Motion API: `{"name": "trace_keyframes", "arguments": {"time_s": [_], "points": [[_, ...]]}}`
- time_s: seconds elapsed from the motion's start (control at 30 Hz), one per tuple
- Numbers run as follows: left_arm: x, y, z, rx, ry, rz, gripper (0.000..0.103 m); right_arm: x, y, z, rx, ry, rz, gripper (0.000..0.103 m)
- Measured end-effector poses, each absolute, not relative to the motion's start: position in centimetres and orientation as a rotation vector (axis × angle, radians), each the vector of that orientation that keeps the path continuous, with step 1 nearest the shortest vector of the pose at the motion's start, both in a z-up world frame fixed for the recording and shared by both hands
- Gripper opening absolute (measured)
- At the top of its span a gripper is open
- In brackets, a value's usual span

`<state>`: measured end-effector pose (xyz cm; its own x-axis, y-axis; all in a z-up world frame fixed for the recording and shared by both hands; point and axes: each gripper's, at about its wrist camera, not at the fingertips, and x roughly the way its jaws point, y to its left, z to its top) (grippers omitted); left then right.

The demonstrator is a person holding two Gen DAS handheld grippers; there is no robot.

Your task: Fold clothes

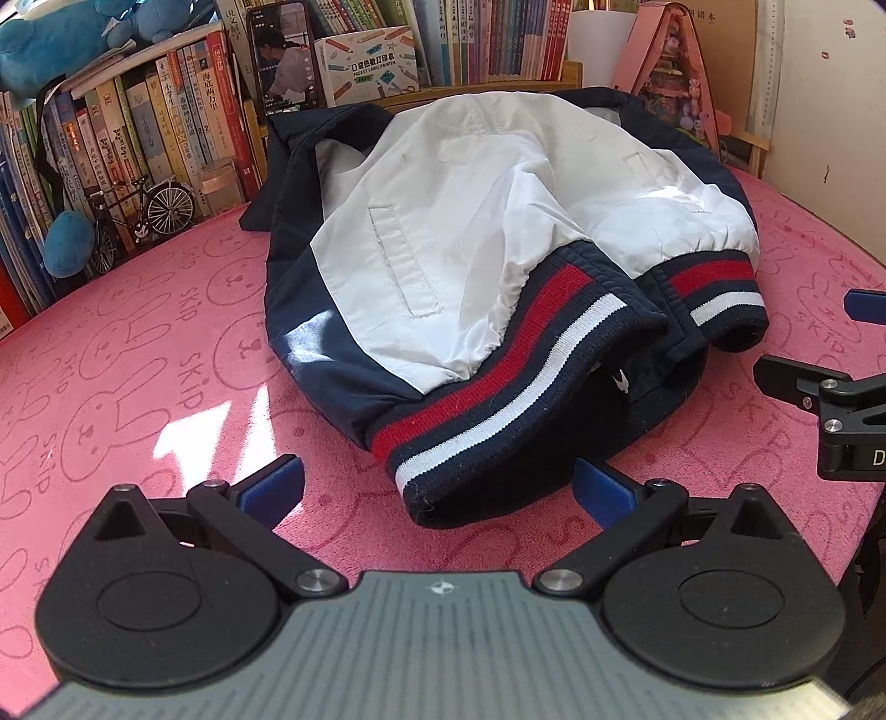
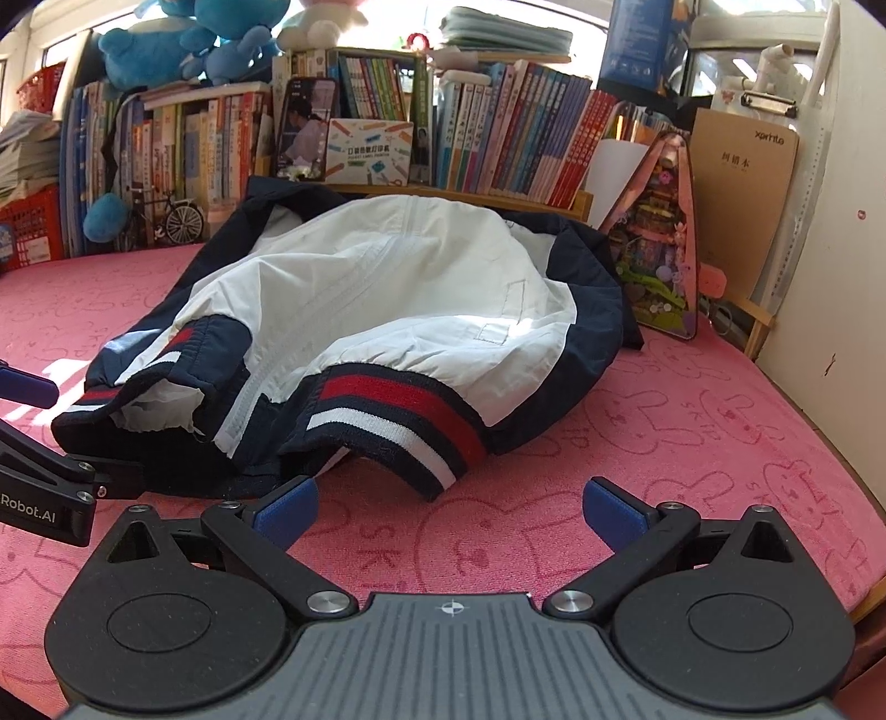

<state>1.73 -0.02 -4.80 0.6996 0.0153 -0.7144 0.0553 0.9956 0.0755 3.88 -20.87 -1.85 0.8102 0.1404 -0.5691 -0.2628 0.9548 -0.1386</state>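
The jacket (image 1: 470,232) is seen in white across its front panels and navy along its sides and sleeves. Its ribbed hem (image 1: 498,387) is banded in navy, red and white stripes, and the same bands are shown on a cuff (image 1: 714,293). The mat (image 1: 166,354) is coloured pink and is printed all over with darker pink outlined rabbits and the word SKIP. The left gripper (image 1: 437,484) and the right gripper (image 2: 449,501) are finished in black, with blue pads (image 1: 274,484) and grey ridged bodies. Blue plush toys (image 2: 183,47) are set above multicoloured book spines (image 2: 526,133).
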Motion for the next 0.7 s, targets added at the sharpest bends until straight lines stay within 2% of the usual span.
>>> {"name": "trace_keyframes", "arguments": {"time_s": [0.37, 0.7], "points": [[4.0, 1.0, -5.5, 0.091, 0.778, 0.087, 0.103, 7.0, -20.5, -3.9, -0.306, 0.527, 0.093, 0.103], [4.7, 1.6, -5.8, 0.064, 0.787, 0.114, 0.103, 9.0, -22.3, -1.9, -0.235, 0.448, 0.041, 0.103]]}}
